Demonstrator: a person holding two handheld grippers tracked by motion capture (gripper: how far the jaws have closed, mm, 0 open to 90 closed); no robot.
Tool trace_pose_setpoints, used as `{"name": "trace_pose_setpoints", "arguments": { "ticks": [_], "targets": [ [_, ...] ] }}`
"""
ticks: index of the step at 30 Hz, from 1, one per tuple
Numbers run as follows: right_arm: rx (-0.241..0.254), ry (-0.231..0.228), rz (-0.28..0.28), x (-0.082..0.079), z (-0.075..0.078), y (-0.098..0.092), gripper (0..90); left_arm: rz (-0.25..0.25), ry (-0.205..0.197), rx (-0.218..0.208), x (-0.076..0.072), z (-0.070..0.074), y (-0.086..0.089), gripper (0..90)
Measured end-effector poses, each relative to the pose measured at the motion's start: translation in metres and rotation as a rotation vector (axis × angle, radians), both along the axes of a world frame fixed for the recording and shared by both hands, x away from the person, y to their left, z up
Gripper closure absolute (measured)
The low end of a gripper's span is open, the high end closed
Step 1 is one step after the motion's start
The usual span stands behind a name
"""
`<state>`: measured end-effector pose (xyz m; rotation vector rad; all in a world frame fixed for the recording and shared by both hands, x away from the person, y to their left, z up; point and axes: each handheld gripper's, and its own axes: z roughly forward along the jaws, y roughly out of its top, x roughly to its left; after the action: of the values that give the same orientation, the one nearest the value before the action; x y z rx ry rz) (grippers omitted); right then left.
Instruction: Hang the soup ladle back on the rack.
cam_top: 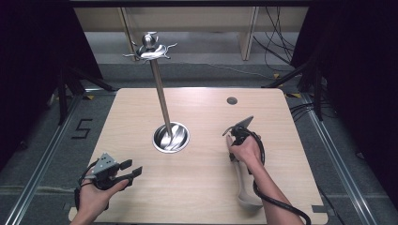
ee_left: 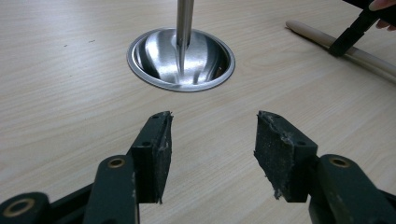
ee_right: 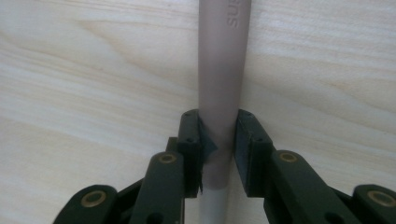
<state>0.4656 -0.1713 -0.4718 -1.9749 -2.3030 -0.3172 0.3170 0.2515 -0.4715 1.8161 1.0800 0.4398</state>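
Note:
A beige plastic utensil (cam_top: 244, 187) lies on the wooden table (cam_top: 197, 187) at the right, its scoop end toward the front edge. My right gripper (cam_top: 233, 150) sits over the far end of its handle. In the right gripper view the jaws (ee_right: 219, 135) hug the round handle (ee_right: 222, 60) with both pads against it. A steel stand rises mid-table: a thin pole (cam_top: 159, 93) from a round dish base (cam_top: 171, 137), with curled hooks (cam_top: 150, 50) at the top. My left gripper (cam_top: 133, 168) rests open at the front left, and in its own view (ee_left: 212, 135) it faces the base (ee_left: 132, 65) with nothing between its pads.
A small dark round hole (cam_top: 232, 100) marks the table's far right part. Cables trail on the floor beyond the table's right side. In the left gripper view the utensil's handle (ee_left: 373, 63) lies at the upper right under my other gripper's jaw.

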Motion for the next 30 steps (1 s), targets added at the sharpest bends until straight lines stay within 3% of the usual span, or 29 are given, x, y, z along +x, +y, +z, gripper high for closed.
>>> {"name": "trace_pose_setpoints", "arguments": {
  "ticks": [2,3,4,5,6,8,9,10,11,12,14,15,16,17,18,20,26,27,28,29,30],
  "targets": [
    [0.029,0.019,-0.025,-0.002,0.003,-0.003,74.3,0.008,0.001,0.005,0.0,0.0,0.0,45.4],
    [0.048,0.003,-0.013,-0.003,0.004,-0.006,74.3,0.005,0.0,0.003,0.0,0.0,0.0,45.4],
    [0.054,-0.056,0.024,-0.004,0.003,-0.01,74.3,0.006,0.0,0.003,0.0,0.0,0.0,45.4],
    [0.054,-0.056,0.024,-0.004,0.003,-0.01,74.3,0.006,0.0,0.003,0.0,0.0,0.0,45.4],
    [0.085,-0.077,0.033,-0.007,0.007,-0.013,74.3,0.006,0.0,0.004,0.0,0.0,0.0,45.4],
    [0.111,-0.062,0.016,-0.012,0.016,-0.014,74.3,0.006,0.0,0.004,0.0,0.0,0.0,45.3],
    [0.121,-0.094,0.027,-0.015,0.018,-0.015,74.3,0.006,-0.001,0.004,-0.001,0.0,0.0,45.3],
    [0.127,-0.155,0.072,-0.016,0.018,-0.018,74.2,0.006,0.0,0.004,-0.001,0.0,-0.001,45.3],
    [0.129,-0.178,0.079,-0.018,0.021,-0.019,74.2,0.005,-0.001,0.005,-0.001,0.0,0.0,45.3],
    [0.133,-0.171,0.052,-0.023,0.027,-0.018,74.3,0.006,-0.001,0.003,-0.001,0.0,-0.001,45.3],
    [0.144,-0.215,0.067,-0.029,0.034,-0.02,74.2,0.002,-0.002,0.003,0.0,0.0,-0.001,45.2],
    [0.144,-0.215,0.067,-0.029,0.034,-0.02,74.2,0.002,-0.002,0.003,0.0,0.0,-0.001,45.2],
    [0.161,-0.273,0.081,-0.035,0.041,-0.022,74.2,0.013,0.008,-0.005,0.0,-0.001,-0.001,45.2],
    [0.181,-0.333,0.136,-0.036,0.042,-0.025,74.2,0.013,0.008,-0.005,0.0,-0.001,-0.001,45.1],
    [0.181,-0.333,0.136,-0.036,0.042,-0.025,74.2,0.014,0.007,-0.01,0.0,-0.001,-0.002,45.1],
    [0.218,-0.417,0.181,-0.045,0.052,-0.029,74.2,0.014,0.007,-0.003,-0.001,-0.001,-0.002,45.1],
    [0.235,-0.524,0.196,-0.065,0.07,-0.029,74.1,0.005,-0.004,0.0,0.0,-0.001,-0.001,44.9],
    [0.257,-0.568,0.232,-0.066,0.07,-0.031,74.2,0.009,-0.004,-0.002,0.0,-0.001,-0.001,44.9],
    [0.272,-0.567,0.199,-0.071,0.072,-0.028,74.2,0.009,-0.004,-0.002,0.0,-0.001,-0.001,44.9],
    [0.272,-0.618,0.236,-0.07,0.072,-0.031,74.2,0.009,-0.007,-0.002,0.0,-0.001,-0.001,44.9],
    [0.272,-0.618,0.236,-0.07,0.072,-0.031,74.2,0.01,-0.008,-0.003,0.0,0.0,-0.001,44.9]
  ]
}}
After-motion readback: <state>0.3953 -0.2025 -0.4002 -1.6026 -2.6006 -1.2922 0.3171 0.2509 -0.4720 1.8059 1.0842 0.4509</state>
